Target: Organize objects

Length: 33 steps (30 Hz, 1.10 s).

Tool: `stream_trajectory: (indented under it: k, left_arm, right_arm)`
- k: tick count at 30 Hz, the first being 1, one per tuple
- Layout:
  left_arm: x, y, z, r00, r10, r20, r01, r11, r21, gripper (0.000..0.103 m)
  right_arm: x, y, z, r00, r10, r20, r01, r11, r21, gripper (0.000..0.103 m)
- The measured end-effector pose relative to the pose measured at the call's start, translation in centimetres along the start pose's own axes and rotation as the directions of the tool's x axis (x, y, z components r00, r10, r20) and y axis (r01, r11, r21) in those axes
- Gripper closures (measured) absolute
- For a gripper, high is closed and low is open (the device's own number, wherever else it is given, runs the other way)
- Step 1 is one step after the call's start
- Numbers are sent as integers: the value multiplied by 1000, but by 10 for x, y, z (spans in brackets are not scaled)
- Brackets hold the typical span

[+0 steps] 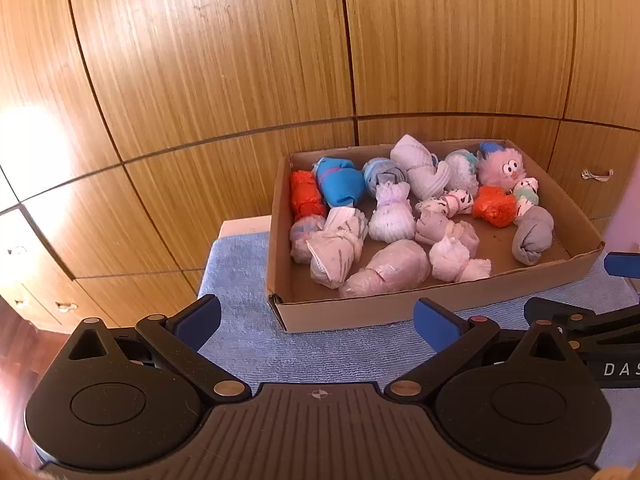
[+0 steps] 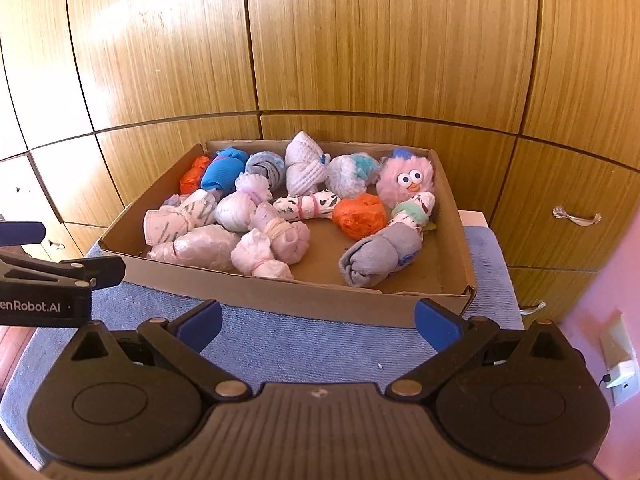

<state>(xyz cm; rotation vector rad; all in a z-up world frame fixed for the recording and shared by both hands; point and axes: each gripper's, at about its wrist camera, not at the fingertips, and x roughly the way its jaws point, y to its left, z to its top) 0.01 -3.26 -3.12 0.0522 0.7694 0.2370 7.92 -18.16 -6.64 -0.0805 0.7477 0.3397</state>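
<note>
A shallow cardboard box (image 1: 352,312) (image 2: 280,296) sits on a blue towel (image 1: 248,320) (image 2: 280,344) and holds several rolled sock bundles. Among them are a blue one (image 1: 340,182) (image 2: 222,174), two orange ones (image 1: 306,194) (image 2: 360,216), a grey one (image 1: 532,240) (image 2: 376,258) and a pink fluffy toy with eyes (image 1: 502,168) (image 2: 404,180). My left gripper (image 1: 316,326) is open just short of the box's near wall, with nothing between its fingers. My right gripper (image 2: 318,326) is open too, facing the same wall, empty. Each gripper shows at the edge of the other's view.
Wooden cabinet doors and drawers (image 1: 240,60) (image 2: 360,40) stand close behind the box, with metal handles (image 1: 596,175) (image 2: 576,216). The towel covers a small stand whose edge drops off at left (image 1: 206,272). A pink wall with a plugged socket (image 2: 618,372) is at right.
</note>
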Motion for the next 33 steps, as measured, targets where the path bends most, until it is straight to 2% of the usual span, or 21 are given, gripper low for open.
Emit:
stream_trajectory:
  k: [18,25,33]
  left_arm:
    - [16,-3,14,1000,-23,-16,23,1000,-21,0]
    - [30,-5,23,999,-5,-41,4,1000,-30,0]
    - [45,-20,39,998,8,-63,-7,1000,11,0]
  right_arm:
    - [12,3,9,1000,18,-13,-18,999,-27,1]
    - [23,2,13,1000,20,-21,-21,999,-29,1]
    - [38,3,28,999,16,-37,-17,999,-36,1]
